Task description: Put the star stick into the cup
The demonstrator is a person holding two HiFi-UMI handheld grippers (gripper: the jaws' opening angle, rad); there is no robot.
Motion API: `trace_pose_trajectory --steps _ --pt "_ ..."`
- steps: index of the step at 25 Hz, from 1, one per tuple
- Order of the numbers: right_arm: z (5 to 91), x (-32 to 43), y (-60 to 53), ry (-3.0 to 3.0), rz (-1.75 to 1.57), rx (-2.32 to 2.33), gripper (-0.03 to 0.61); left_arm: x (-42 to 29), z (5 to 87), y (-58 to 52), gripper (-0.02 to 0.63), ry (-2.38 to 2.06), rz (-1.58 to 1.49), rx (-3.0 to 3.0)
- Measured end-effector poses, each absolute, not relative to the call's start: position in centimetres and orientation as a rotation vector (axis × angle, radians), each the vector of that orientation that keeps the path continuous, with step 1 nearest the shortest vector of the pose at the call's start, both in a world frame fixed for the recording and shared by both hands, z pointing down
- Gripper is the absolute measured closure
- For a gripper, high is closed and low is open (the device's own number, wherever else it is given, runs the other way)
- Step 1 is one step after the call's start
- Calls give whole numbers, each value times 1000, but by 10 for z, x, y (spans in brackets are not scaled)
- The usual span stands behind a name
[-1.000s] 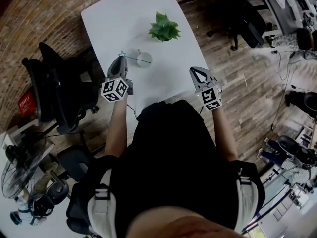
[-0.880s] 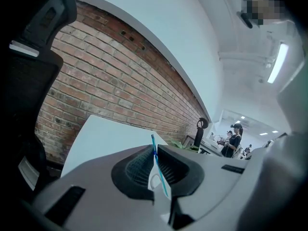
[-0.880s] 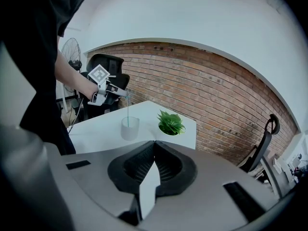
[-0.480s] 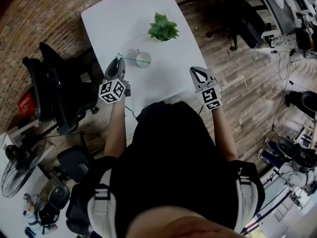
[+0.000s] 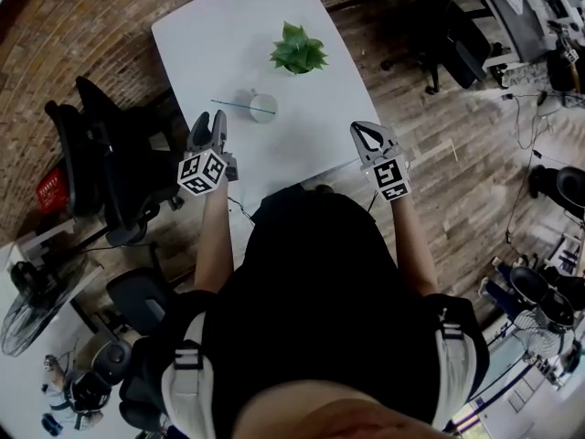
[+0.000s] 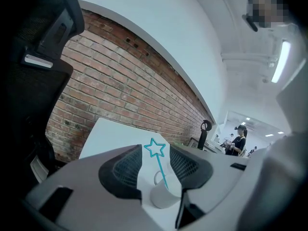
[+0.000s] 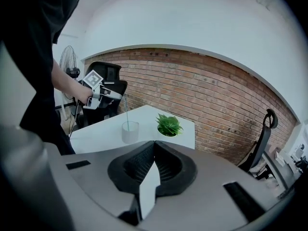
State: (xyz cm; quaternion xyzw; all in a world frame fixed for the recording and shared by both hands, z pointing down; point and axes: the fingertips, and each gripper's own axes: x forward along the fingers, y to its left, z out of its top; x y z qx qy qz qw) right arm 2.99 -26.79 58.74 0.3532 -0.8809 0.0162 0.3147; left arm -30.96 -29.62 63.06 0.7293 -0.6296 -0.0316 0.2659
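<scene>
The thin teal star stick stands in the white cup on the white table, leaning left with its star end out over the table. My left gripper sits just short of that star end, its jaws opening and touching nothing. In the left gripper view the star shows in the gap between the jaws, beyond them, above the cup. My right gripper hovers at the table's near right edge, shut and empty. From it I see the cup with the stick upright.
A small green potted plant stands behind the cup, also in the right gripper view. Black office chairs crowd the table's left side. Brick wall lies behind; wooden floor with more chairs and cables to the right.
The left gripper has opened, let go of the star stick and drawn back left towards me. The stick stays in the cup. The right gripper has not moved.
</scene>
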Motion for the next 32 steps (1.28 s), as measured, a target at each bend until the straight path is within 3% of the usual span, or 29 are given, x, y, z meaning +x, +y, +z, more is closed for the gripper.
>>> trace_pose_trajectory --steps 3,6,11,19,32 --pt "584 29 -266 -2344 42 922 580 -303 623 -285 451 -1720 -61 1987" --pt "579 26 -266 -2370 31 913 580 -296 612 -272 536 -1750 -15 2036" --pt "571 24 -259 -2408 11 889 580 -283 593 -254 574 -1749 -25 2078" --pt "569 25 -245 -2459 -3 853 580 -248 575 -220 583 -1734 148 2190" --pt "560 46 -218 -2523 -15 785 580 -221 530 -167 583 -1848 116 2169"
